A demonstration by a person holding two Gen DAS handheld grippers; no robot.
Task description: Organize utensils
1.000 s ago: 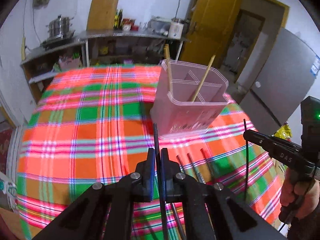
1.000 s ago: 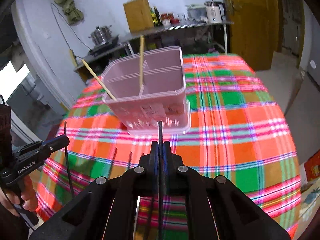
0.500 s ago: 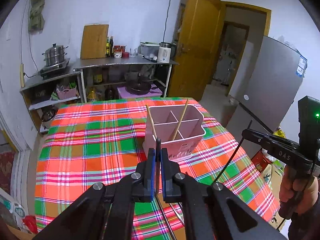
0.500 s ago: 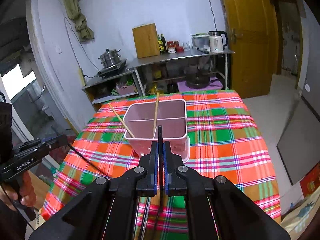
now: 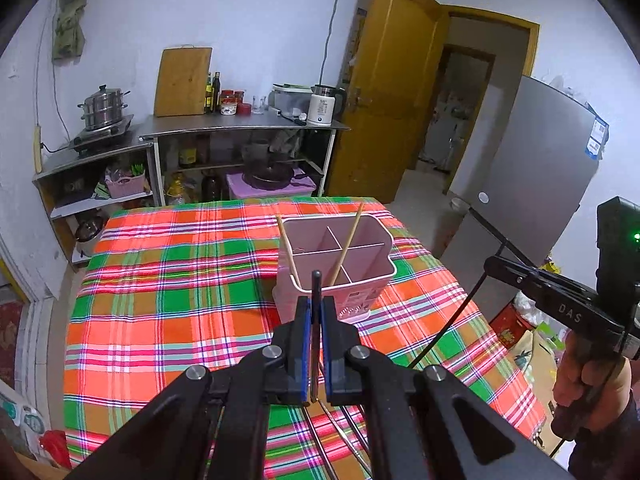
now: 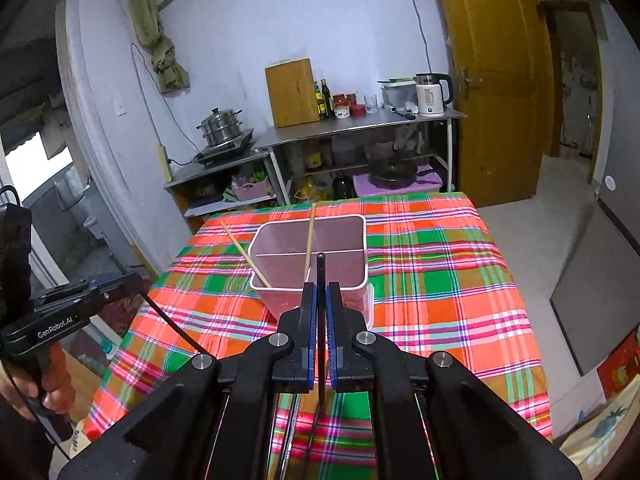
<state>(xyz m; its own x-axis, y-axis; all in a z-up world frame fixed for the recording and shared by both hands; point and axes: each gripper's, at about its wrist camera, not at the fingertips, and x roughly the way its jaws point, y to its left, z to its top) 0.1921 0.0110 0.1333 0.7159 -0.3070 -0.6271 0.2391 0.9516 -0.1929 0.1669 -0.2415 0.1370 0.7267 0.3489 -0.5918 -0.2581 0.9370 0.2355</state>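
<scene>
Above plaid tablecloth point(image 5: 168, 288), L gripper point(image 5: 316, 312) is pinching a black chopstick point(image 5: 316, 280), jaws nearly shut; R gripper point(image 6: 320, 300) is clamping another black chopstick point(image 6: 321, 268) likewise, w/ pink holder point(image 6: 352, 268) beyond.

White letters reading "DAS" are showing on the black side of the right gripper point(image 5: 496, 266), near its handle, in the left wrist view. White lettering reading "GenRobot.AI" is showing on the black body of the left gripper point(image 6: 136, 280) in the right wrist view, just above the hand point(image 6: 24, 388) gripping its handle. The white kettle point(image 5: 322, 109) on the steel counter point(image 5: 248, 123) is carrying a small dark mark, too small to read. The blue sticker point(image 5: 596, 144) on the grey fridge point(image 5: 532, 176) is showing print that is too fine to make out.
</scene>
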